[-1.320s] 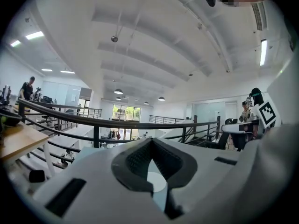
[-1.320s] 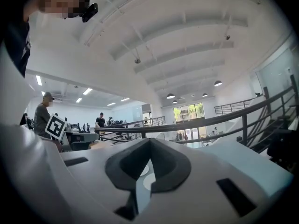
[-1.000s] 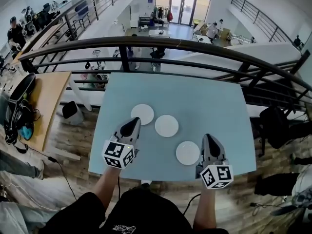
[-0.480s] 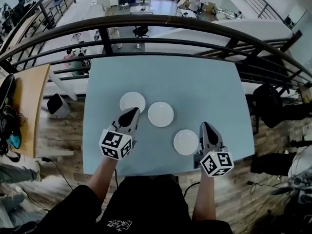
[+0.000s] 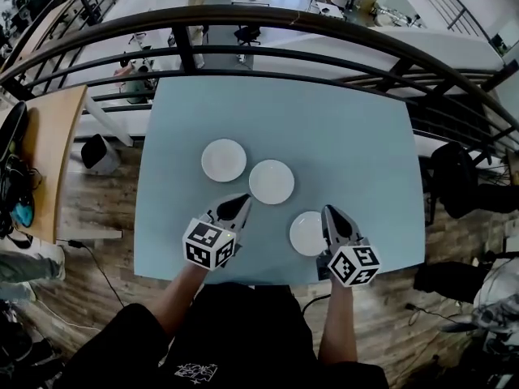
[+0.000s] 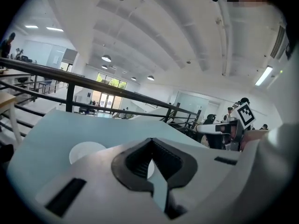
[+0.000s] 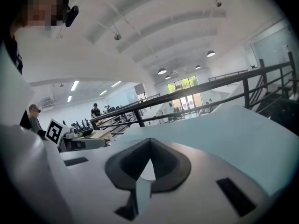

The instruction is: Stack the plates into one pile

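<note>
Three white plates lie apart on the light blue table point(image 5: 357, 136): a far left plate point(image 5: 224, 160), a middle plate point(image 5: 272, 181) and a near right plate point(image 5: 306, 233). My left gripper point(image 5: 242, 202) is shut and empty, its tip just near and left of the middle plate. My right gripper point(image 5: 328, 211) is shut and empty at the right rim of the near plate. In the left gripper view the shut left gripper point(image 6: 150, 142) points across the table, with a plate point(image 6: 86, 152) to its left. The right gripper view shows the shut right gripper point(image 7: 149, 142) low over the table.
A black railing point(image 5: 268, 51) runs along the table's far edge, with a drop to a lower floor beyond. A wooden desk point(image 5: 49, 160) stands left of the table. The person's arms and dark top fill the near edge.
Both grippers have come down toward the table. The left tip has shifted from the far left plate's near edge toward the middle plate. No plate has moved.
</note>
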The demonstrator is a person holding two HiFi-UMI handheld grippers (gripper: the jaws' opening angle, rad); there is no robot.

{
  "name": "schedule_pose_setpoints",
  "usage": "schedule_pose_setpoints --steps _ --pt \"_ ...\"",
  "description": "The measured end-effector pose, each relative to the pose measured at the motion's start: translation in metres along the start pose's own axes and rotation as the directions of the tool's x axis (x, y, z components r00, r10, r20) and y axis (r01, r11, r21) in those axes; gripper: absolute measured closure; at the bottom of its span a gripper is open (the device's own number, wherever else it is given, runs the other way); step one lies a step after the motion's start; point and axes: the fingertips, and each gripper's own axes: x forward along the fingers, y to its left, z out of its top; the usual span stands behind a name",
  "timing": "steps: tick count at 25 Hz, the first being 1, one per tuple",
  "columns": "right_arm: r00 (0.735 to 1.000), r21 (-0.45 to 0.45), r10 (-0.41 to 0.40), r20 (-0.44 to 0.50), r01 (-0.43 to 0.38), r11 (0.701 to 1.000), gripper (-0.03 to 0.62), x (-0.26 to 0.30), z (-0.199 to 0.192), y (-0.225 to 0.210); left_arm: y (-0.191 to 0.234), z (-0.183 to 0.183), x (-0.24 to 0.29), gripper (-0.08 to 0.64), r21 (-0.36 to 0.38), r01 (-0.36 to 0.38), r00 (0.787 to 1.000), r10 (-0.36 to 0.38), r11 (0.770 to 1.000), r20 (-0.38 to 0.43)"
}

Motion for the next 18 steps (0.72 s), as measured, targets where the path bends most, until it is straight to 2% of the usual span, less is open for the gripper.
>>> schedule_pose_setpoints --steps 5,11,15,18 --pt "0.996 0.039 0.030 -0.090 -0.027 0.999 0.586 0.005 -0.032 -0.029 -0.016 -0.026 0.026 0.552 -0.069 0.025 0.997 -0.030 0.997 -0.070" --pt "0.983 0.109 0.087 -0.163 -0.070 0.992 0.586 0.006 -0.063 -0.063 -0.026 -0.061 0.055 0.552 -0.155 0.010 0.988 -0.033 0.988 -0.148" --pt "0.962 0.178 0.149 -0.228 -0.109 0.978 0.586 0.007 -0.091 -0.084 -0.037 -0.087 0.072 0.552 -0.202 0.009 0.978 -0.051 0.979 -0.204" --pt "0.930 0.249 0.224 -0.290 -0.153 0.956 0.586 0.005 -0.114 -0.093 -0.043 -0.109 0.082 0.552 -0.248 0.000 0.967 -0.064 0.969 -0.249"
